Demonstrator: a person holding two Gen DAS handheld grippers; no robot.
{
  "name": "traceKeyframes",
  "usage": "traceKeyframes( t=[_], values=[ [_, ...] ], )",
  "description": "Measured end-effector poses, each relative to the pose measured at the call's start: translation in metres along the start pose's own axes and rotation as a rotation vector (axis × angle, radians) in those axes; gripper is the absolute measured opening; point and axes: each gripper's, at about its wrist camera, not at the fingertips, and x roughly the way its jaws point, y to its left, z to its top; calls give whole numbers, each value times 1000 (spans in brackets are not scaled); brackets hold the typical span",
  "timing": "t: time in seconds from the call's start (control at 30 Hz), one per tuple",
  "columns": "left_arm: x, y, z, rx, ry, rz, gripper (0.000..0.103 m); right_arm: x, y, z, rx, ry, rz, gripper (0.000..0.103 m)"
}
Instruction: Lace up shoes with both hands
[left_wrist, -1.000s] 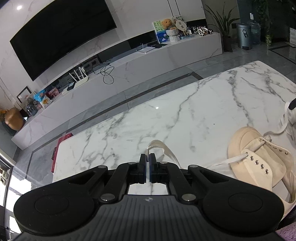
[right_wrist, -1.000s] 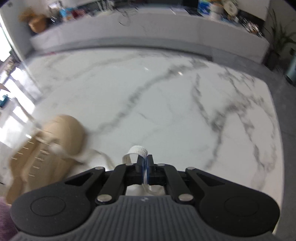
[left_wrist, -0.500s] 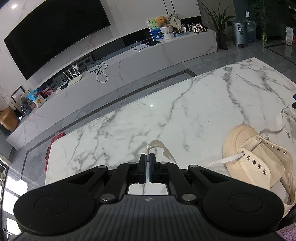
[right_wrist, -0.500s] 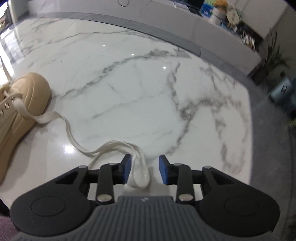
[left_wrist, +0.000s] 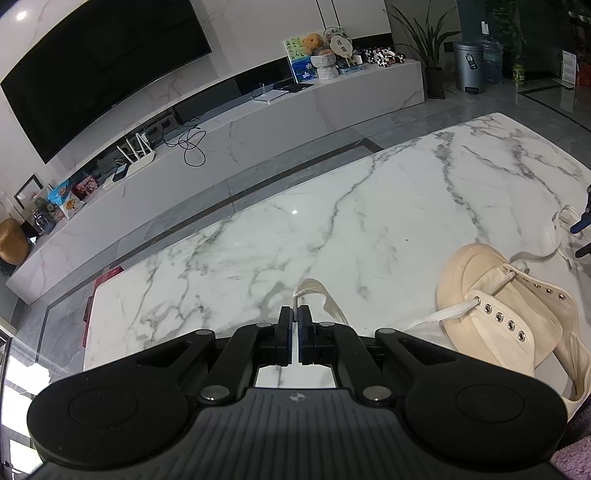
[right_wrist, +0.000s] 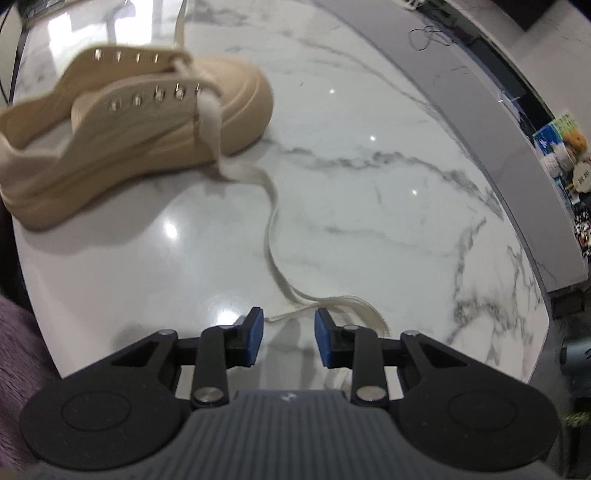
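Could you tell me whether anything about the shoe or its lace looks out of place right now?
Yes: the beige canvas shoe is laced only through its front eyelets; the rest stand bare. One end of the cream flat lace trails loose across the white marble table, lying between the open jaws of the right gripper. The left gripper pinches the other end.

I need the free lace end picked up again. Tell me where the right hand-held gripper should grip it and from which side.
Grip the flat loop of the lace lying on the marble table just ahead of the open right hand-held gripper. Come from above and slightly behind, pads across the lace's width: it lies flat and slack there, well clear of the shoe.
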Motion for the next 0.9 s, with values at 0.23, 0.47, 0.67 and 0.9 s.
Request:
traceKeyframes(
  t=[0.23, 0.47, 0.67, 0.9],
  values=[
    [1, 2, 0, -6, -4, -11, 1, 17, 17, 1, -147, 53, -59, 30],
    [3, 1, -3, -13, -6, -30, 1, 20, 36, 4, -367, 63, -83, 31],
    [3, 2, -5, -9, -11, -39, 1, 20, 43, 3, -472, 80, -63, 31],
    [6, 3, -6, -18, -15, -50, 1, 22, 47, 5, -541, 103, -41, 20]
  ],
)
